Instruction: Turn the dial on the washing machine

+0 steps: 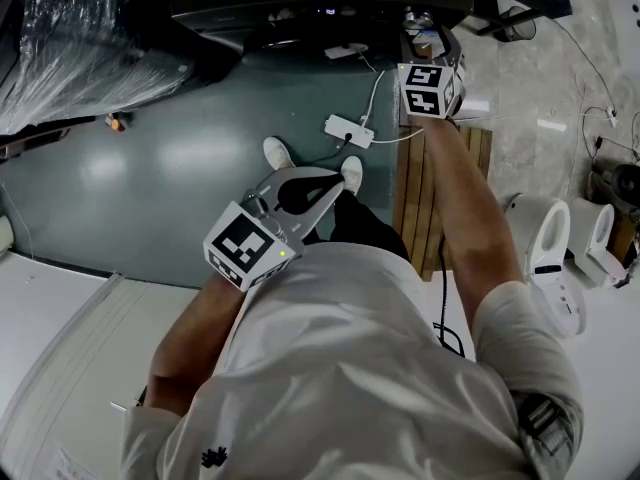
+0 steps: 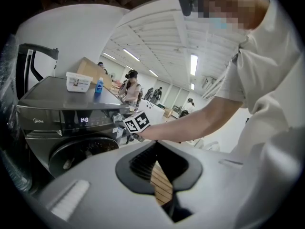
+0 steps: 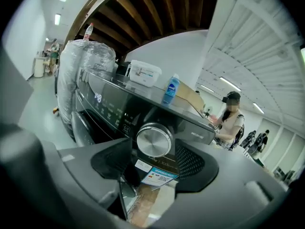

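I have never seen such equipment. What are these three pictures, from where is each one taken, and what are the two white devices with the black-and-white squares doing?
A person, not a robot, works here, with one hand-held gripper in each hand. The head view comes from a camera on the person's head and looks down at the arms and the floor. The other two views come from cameras that ride on the grippers. The marker cubes are parts of the grippers. The right hand-held gripper is open, and the silver dial of the dark washing machine stands just ahead, between its jaws, not clearly touched. On the machine stand a white box and a blue bottle. The left hand-held gripper is shut on nothing and is held near the person's body.
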Demonstrator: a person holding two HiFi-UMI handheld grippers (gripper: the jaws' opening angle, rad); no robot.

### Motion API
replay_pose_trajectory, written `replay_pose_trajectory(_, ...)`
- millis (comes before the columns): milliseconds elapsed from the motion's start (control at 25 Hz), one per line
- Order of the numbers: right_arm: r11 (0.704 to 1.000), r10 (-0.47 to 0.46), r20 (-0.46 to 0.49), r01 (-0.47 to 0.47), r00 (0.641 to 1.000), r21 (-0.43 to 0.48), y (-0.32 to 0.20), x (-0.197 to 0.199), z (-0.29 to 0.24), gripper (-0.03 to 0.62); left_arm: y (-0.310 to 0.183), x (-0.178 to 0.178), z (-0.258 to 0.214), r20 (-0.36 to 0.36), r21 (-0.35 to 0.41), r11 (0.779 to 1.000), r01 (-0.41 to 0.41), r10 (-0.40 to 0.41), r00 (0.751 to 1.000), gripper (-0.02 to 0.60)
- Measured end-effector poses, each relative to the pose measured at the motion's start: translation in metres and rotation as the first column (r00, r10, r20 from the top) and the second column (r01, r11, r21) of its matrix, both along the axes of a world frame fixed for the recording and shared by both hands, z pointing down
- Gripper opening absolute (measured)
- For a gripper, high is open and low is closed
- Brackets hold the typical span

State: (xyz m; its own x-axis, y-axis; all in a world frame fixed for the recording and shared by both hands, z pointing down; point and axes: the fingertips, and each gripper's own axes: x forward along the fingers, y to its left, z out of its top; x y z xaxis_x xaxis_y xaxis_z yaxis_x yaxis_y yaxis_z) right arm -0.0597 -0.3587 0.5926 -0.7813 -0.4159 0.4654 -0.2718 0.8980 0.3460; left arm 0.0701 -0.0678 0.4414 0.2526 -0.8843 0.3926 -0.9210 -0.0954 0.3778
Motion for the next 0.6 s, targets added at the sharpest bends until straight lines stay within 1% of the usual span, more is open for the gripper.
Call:
replay_pose_trajectory(120, 0.999, -0.022, -0.031, 0.023, 0.999, 0.026, 0.003, -0.001, 0.003, 0.255, 0.003, -0.001, 0.001, -0.003, -0.004, 1.0, 0.006, -0.006, 1.0, 0.057)
replay_pose_trajectory(280, 0.999, -0.012, -0.055, 0.015, 0.998, 0.044, -0.002, -0.003, 0.004, 0.255, 0.005, 0.0, 0.002, -0.012, -0.003, 1.0, 0.012, -0.012, 1.0, 0.057)
replay_pose_trajectory(440, 0.997, -0.027, -0.074, 0.032, 0.997, 0.067, -0.003, -0.008, 0.003, 0.254, 0.005, 0.001, 0.0, -0.019, 0.005, 1.0, 0.012, -0.012, 1.0, 0.057)
replay_pose_trajectory(520, 0.998, -0.022, -0.07, 0.026, 0.997, 0.051, -0.002, -0.01, 0.003, 0.253, 0.006, -0.001, 0.0, -0.019, 0.005, 1.0, 0.016, -0.016, 1.0, 0.057)
replay_pose_trajectory(600, 1.0, 0.003, -0.056, -0.001, 0.998, 0.019, -0.004, -0.012, 0.004, 0.253, 0.007, -0.003, 0.001, -0.018, 0.004, 1.0, 0.02, -0.02, 1.0, 0.057)
